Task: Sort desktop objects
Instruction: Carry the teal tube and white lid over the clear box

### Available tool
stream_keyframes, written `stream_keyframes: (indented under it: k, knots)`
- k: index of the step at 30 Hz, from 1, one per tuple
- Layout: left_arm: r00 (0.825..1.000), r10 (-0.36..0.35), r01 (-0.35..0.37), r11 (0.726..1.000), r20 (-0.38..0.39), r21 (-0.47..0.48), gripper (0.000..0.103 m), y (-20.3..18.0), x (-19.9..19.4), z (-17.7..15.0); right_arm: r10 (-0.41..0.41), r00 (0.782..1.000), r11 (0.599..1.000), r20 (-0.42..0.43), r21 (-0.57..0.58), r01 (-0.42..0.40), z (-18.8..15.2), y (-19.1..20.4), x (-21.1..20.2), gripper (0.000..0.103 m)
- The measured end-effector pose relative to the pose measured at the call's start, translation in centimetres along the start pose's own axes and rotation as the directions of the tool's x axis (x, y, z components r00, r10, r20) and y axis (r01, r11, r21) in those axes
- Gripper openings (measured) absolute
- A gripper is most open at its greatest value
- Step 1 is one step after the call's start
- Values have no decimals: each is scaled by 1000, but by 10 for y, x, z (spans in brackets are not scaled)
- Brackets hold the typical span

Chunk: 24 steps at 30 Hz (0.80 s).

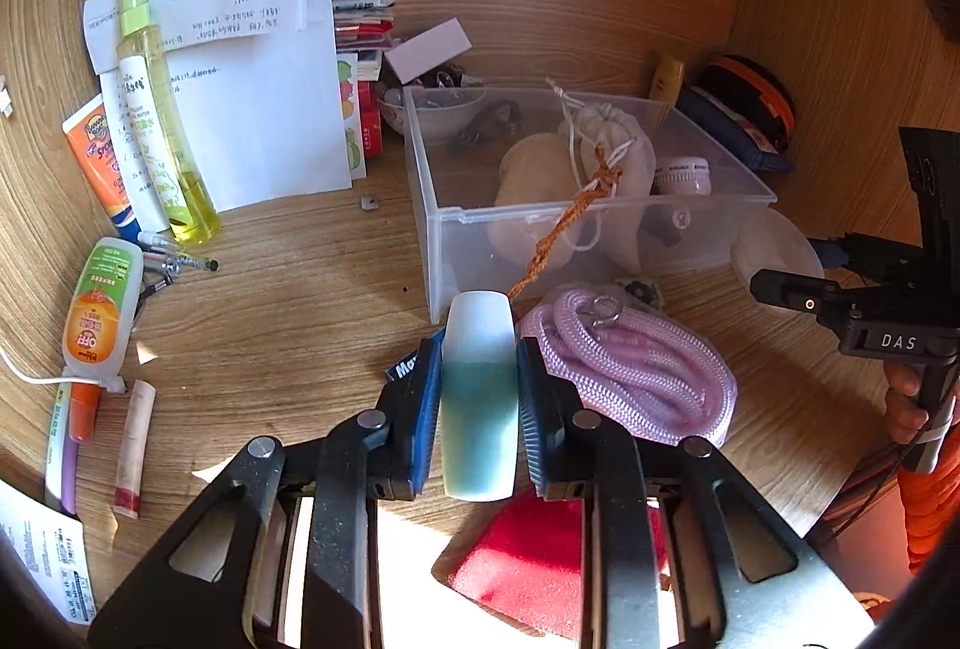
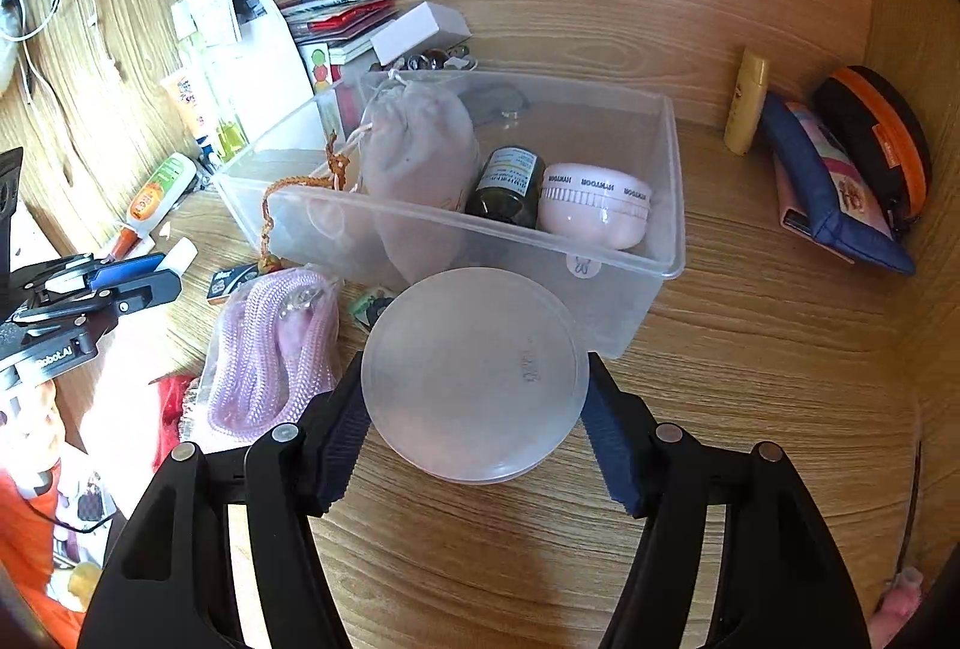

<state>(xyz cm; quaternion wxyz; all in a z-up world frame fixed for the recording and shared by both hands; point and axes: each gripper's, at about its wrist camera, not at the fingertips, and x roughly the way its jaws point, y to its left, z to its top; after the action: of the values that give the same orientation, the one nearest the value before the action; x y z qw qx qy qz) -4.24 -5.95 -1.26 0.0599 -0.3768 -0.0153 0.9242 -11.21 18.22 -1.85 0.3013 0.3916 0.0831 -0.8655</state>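
Two grippers are loaded at this moment. Along the desk's left edge lie loose toiletries: a sunscreen tube (image 1: pixel 99 156), a yellow spray bottle (image 1: pixel 162 120) and an orange-labelled repellent bottle (image 1: pixel 99 313), all unsorted. Nearer the front edge, the left gripper (image 1: pixel 479 403) has its jaws drawn close, pads pressing both sides of a small teal-and-white bottle (image 1: pixel 479 397) held upright clear of the desk. Just right of it rests a coiled pink rope (image 1: pixel 636 367), touching the front wall of the clear plastic bin (image 2: pixel 672 205), which stands mid-desk and already holds a cloth drawstring pouch (image 2: pixel 420 150), a dark jar (image 2: pixel 507 187) and a pink round case (image 2: pixel 594 205). The right gripper (image 2: pixel 477 421), jaws about half spread, clamps a frosted round lid (image 2: pixel 474 373) by its rim, just in front of the bin. At the desk's right edge sit a blue pouch (image 2: pixel 840 193) and an orange-trimmed case (image 2: pixel 882 132).

Judgement: pick-up is complete; transfer is in hand. Next, each item must be carried over the bin's front wall and released where space remains, avoiding the pouch cord.
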Motion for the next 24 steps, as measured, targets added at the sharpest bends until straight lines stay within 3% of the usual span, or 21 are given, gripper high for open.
stream_keyframes:
  k: [12,24]
  knots:
    - [996,-19,17,1000,88,15,25,-7,-4,47,-42,994,999,100,-4,43,30,1,-19,63]
    - [996,-53,53,999,77,2,25,-5,26,76,-42,993,999,109,30,39,60,-7,8,63]
